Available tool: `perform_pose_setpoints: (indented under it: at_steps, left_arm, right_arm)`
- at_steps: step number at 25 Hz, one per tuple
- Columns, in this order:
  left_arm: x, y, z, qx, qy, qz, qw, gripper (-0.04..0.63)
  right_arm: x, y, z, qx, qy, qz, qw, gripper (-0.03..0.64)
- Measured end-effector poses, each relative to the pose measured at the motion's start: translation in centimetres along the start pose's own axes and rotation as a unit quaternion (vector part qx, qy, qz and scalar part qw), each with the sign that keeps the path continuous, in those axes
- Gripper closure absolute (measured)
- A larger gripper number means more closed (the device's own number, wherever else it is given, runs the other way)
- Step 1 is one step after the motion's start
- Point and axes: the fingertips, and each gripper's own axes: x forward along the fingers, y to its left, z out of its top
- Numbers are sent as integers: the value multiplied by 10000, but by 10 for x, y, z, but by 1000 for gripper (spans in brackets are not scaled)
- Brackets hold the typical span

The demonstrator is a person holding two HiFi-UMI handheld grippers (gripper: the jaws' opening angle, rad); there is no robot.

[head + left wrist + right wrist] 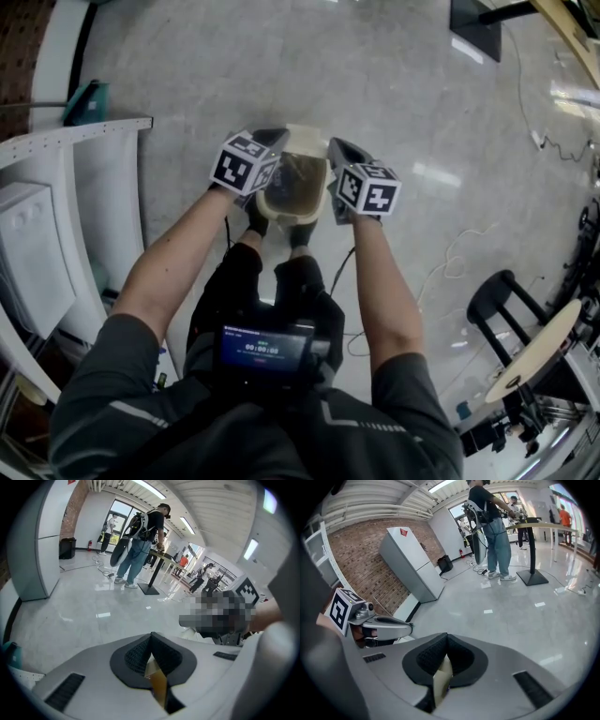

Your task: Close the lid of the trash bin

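A beige trash bin (292, 190) stands on the floor just ahead of my feet. Its top shows brownish, and a pale flap (305, 137) sits at its far side. My left gripper (274, 150) is at the bin's left side and my right gripper (339, 156) at its right side. In the left gripper view the left gripper (152, 652) is shut on a thin tan edge (158, 681) of the bin. In the right gripper view the right gripper (446, 651) is shut on a thin beige edge (441, 680). Whether these edges belong to the lid or the rim I cannot tell.
A white cabinet (45, 246) runs along my left. To the right are a black stool (497, 302), a round table (546, 345) and cables (459, 251) on the grey floor. A person with a backpack (487, 524) stands at a tall table some way ahead.
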Motion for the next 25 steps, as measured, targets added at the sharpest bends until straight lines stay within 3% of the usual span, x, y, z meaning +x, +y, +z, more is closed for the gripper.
perform_pose_setpoints:
  at_steps: [6, 14, 25]
  left_arm:
    - [-8, -7, -26, 45, 242, 86, 9997, 603]
    - [-13, -29, -90, -190, 627, 102, 9978, 603]
    - [-1, -46, -188, -846, 1076, 177, 9904, 603]
  right_arm:
    - [-8, 5, -25, 25, 191, -35, 9998, 607]
    - [-22, 4, -94, -114, 826, -156, 9964, 606]
    - [-14, -2, -188, 120, 1559, -159, 9876, 606]
